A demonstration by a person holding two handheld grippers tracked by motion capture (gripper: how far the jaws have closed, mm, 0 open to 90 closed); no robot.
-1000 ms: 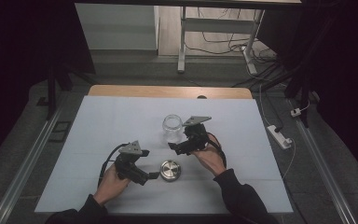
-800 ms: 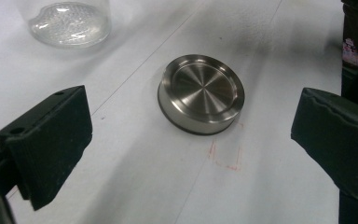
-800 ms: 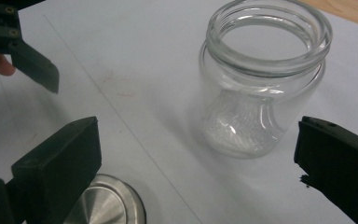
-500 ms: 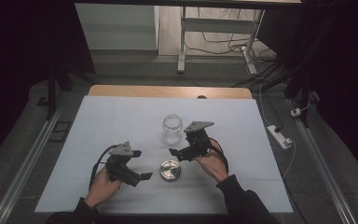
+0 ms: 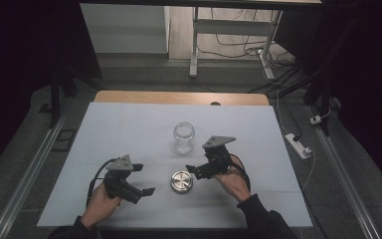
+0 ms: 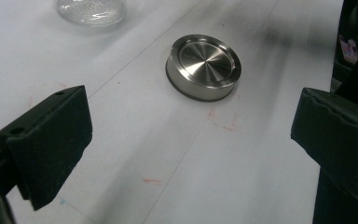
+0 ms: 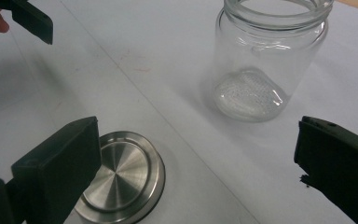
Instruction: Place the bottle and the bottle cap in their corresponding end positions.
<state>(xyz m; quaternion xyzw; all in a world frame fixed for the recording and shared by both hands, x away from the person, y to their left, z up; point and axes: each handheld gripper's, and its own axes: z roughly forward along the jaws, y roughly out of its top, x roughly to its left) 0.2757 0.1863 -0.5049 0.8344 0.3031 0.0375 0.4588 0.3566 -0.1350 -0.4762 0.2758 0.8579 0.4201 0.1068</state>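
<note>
**Flanking a steel lid with two open grippers**

Lying flat on the white table cover [image 5: 129, 124], the round metal lid [image 5: 181, 181] sits near the front edge, between the two grippers. Its brushed top faces up, with a raised outer ring and a dark band at the base, as the left gripper view shows.

Jar: the clear glass jar [image 5: 184, 138] stands upright, mouth open, behind the lid and apart from it. In the right gripper view the jar is at upper right and the lid at lower left, with bare cover between them.

Left gripper [image 5: 138, 179]: held in the person's left hand [image 5: 102, 199], to the left of the lid and apart from it. Its jaws are spread wide and hold nothing. In the left gripper view the lid lies ahead, between the two pads, clear of both.

Right gripper [image 5: 195, 168]: held in the right hand [image 5: 231, 179], just to the right of the lid. Its jaws are also spread wide and empty. In the right gripper view one pad overlaps the lid's rim; whether it touches the lid cannot be told.

A wooden table edge [image 5: 179, 97] shows beyond the cover.
</note>
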